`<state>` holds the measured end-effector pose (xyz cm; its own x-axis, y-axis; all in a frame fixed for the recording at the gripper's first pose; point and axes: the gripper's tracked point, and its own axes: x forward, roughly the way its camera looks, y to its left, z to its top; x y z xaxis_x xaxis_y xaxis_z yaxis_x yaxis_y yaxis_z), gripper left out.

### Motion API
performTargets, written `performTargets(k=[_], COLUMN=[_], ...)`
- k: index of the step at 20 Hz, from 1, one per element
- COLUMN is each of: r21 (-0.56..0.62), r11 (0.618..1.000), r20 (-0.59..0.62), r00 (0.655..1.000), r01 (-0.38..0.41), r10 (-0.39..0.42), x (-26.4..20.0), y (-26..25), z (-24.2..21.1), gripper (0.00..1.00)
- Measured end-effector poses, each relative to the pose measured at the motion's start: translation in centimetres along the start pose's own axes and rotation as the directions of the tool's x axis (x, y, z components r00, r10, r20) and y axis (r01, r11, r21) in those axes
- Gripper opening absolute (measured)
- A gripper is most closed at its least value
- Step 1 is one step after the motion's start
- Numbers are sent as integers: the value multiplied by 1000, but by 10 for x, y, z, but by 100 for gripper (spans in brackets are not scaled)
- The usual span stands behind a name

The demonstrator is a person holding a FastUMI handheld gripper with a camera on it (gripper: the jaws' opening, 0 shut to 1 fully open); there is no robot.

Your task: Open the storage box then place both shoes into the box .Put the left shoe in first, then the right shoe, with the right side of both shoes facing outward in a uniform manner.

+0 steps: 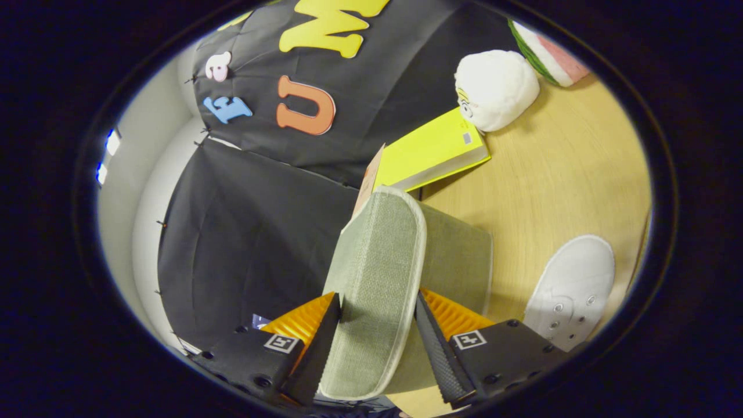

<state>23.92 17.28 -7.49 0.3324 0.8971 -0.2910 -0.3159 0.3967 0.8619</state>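
Tongs (377,325) clamp the box lid (377,273).

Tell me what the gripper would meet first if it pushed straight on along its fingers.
The gripper already has the green fabric lid between its fingers, seemingly clamped. Straight on, the lid's far edge looks to lead to the yellow book, though depth is unclear.

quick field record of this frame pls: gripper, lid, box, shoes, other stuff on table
gripper: gripper shut on the lid, both fingers pressing its faces
lid: green fabric lid with pale trim, lifted up between the fingers
box: green storage box just behind the lid, interior hidden
shoes: one white shoe on the table beside the box, not yet inside
other: yellow book, white plush toy, watermelon-pattern item beyond the box
surface: wooden table
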Motion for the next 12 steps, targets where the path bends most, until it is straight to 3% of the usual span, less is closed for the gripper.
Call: performTargets(k=[6,12], r21=[24,55], r11=[1000,995], r20=[21,50], r00=[1000,995], r01=[7,89], r10=[-7,-91], x=[-15,-26], y=[7,4], z=[-5,-3], gripper=[71,70])
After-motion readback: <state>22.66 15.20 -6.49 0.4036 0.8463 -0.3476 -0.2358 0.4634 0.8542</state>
